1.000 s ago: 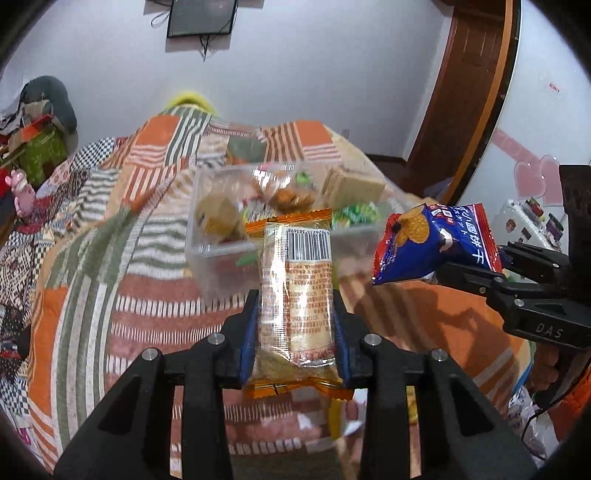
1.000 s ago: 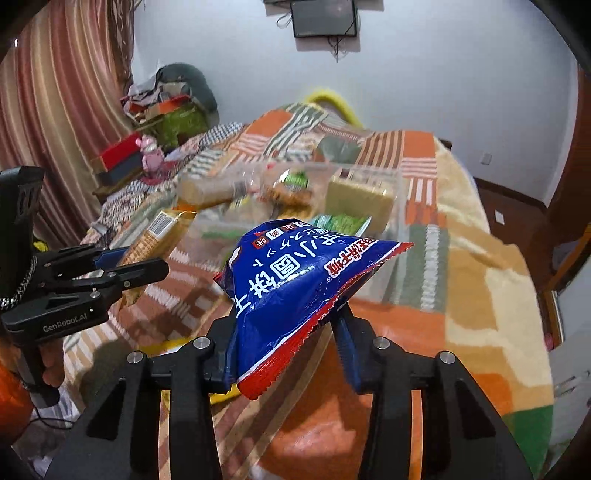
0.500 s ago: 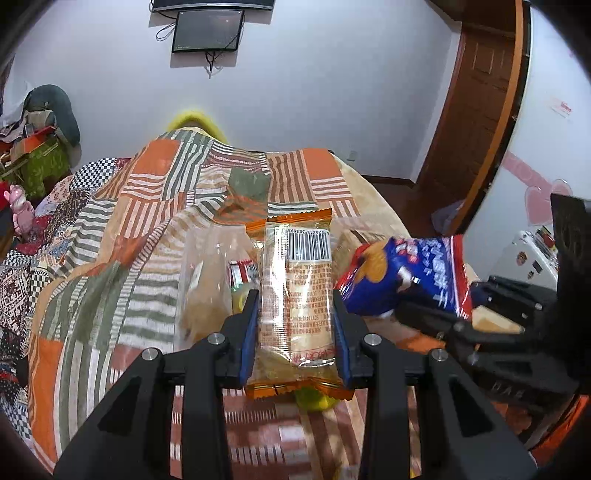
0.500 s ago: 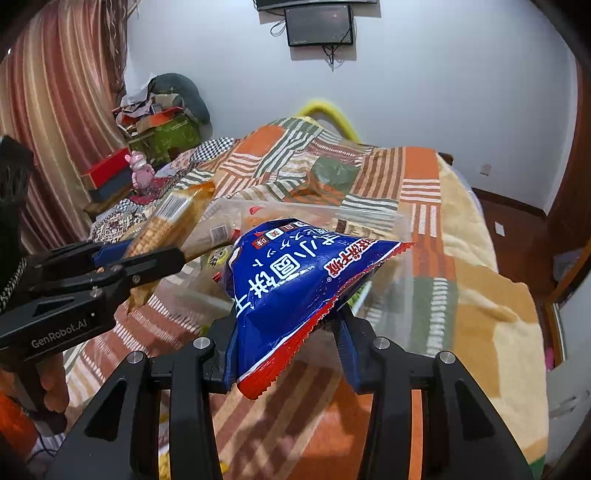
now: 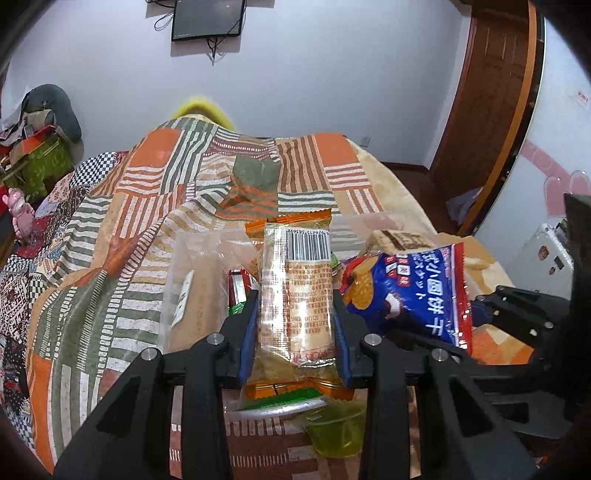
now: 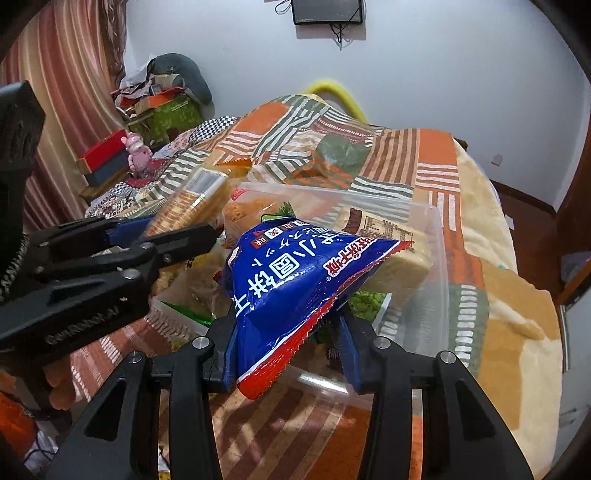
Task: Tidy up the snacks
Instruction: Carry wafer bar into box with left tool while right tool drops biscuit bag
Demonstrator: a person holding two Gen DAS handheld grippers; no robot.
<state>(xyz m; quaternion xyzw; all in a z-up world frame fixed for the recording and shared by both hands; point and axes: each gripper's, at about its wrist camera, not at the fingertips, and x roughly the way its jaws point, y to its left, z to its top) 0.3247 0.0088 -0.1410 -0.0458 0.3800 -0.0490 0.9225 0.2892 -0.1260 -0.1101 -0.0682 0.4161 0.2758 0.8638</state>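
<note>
A clear plastic container (image 6: 436, 236) of snacks sits on a bed covered with a patchwork blanket (image 5: 147, 206) of orange, green and white stripes, and both sets of tongs hang just above it, each with a packet. The left tongs (image 5: 295, 314) are clenched on a clear-wrapped biscuit packet (image 5: 295, 295) with orange ends and a barcode near its far end; the packet stands lengthwise along the fingers, above the container's near-left part. The right tongs (image 6: 284, 328) grasp a blue biscuit bag (image 6: 295, 280) with a red serrated edge and white lettering, held tilted over the container's near side, its far end pointing into the tub. In the left wrist view the blue bag (image 5: 413, 291) sits just right of the clear packet, with the black body of the right tongs behind it at the right edge. Inside the container lie a pale wafer pack (image 6: 388, 236) at the far right, a green-printed packet (image 6: 365, 302) under the bag, and a long tan packet (image 5: 199, 291) along the left wall. A yellow-green jelly cup (image 5: 336, 432) lies near, below the left tongs. At the far left of the room stand a pink toy figure (image 6: 137, 149) and a red box (image 6: 107, 155); a dark screen (image 5: 208, 18) hangs on the white far wall.
</note>
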